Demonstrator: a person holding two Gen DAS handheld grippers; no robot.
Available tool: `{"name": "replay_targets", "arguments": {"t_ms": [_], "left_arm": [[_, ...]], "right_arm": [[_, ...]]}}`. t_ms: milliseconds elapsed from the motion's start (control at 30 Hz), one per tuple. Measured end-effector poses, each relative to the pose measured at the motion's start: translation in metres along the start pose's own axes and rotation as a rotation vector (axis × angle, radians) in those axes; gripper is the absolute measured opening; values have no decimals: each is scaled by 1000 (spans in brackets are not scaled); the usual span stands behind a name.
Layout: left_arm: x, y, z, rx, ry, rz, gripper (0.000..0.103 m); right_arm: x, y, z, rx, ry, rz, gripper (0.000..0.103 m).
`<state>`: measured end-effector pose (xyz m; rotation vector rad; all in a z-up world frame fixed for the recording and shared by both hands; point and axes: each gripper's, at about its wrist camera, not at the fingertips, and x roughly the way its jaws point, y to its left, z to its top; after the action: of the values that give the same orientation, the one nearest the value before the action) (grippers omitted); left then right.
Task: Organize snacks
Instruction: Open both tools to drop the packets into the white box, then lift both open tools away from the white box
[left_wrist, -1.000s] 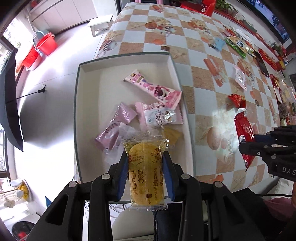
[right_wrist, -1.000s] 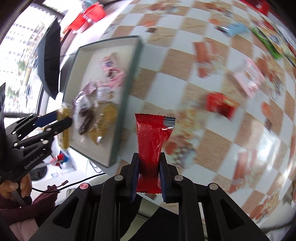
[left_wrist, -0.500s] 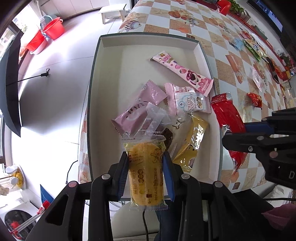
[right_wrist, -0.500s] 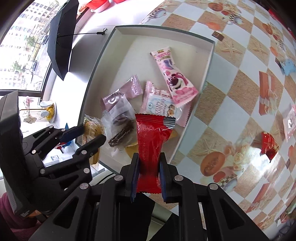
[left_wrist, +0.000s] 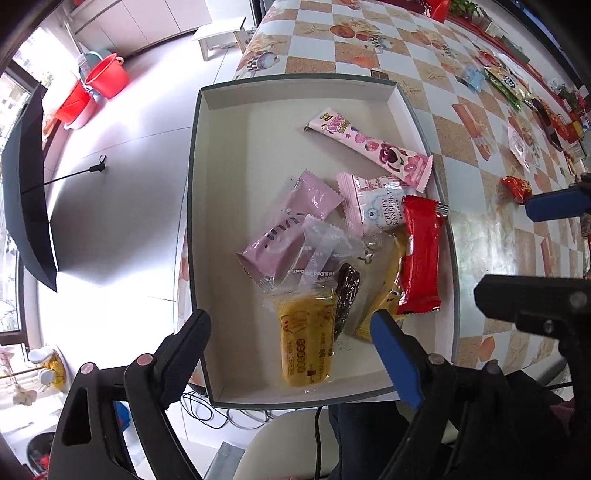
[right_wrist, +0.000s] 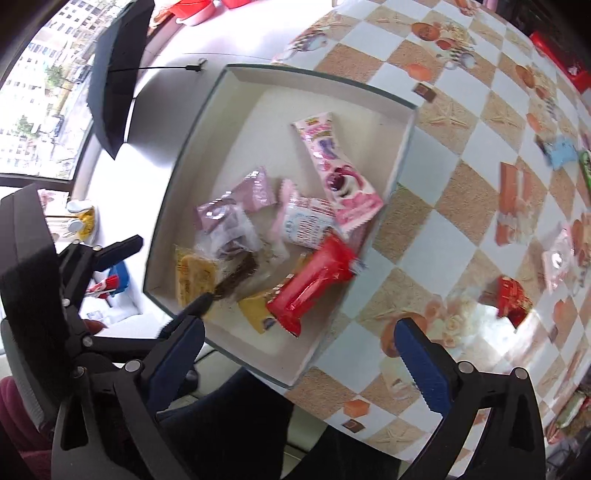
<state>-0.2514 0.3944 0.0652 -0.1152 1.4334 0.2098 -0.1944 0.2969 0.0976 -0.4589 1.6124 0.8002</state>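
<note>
A white box (left_wrist: 221, 206) with a dark green rim sits at the table's near corner; it also shows in the right wrist view (right_wrist: 207, 122). Inside lie a yellow snack pack (left_wrist: 303, 339), a red snack pack (left_wrist: 421, 258), pink packs (left_wrist: 291, 229) and a long pink strawberry pack (left_wrist: 373, 147). My left gripper (left_wrist: 291, 332) is open just above the yellow pack. My right gripper (right_wrist: 299, 339) is open above the box's near rim, close to the red pack (right_wrist: 310, 284).
Loose snacks lie on the chequered tablecloth (right_wrist: 461, 122): a small red pack (right_wrist: 513, 299), a pink pack (right_wrist: 561, 258), a blue one (right_wrist: 561, 151). A black umbrella (left_wrist: 26, 184) and red buckets (left_wrist: 107, 77) stand on the floor to the left.
Both grippers have opened. The yellow pack dropped from the left gripper and the red pack from the right gripper; both now lie in the box.
</note>
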Motion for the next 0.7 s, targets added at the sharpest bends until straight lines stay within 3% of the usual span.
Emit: {"name": "replay_targets", "arguments": {"t_ms": [133, 367, 700], "left_arm": [[-6, -3, 2, 35, -45, 42, 90], [-2, -13, 23, 87, -9, 61, 90], [-7, -15, 30, 118, -2, 52, 90]], "right_arm": [[2, -12, -6, 30, 16, -31, 103], [0, -21, -7, 70, 7, -37, 103], [-8, -29, -6, 93, 0, -42, 103]]}}
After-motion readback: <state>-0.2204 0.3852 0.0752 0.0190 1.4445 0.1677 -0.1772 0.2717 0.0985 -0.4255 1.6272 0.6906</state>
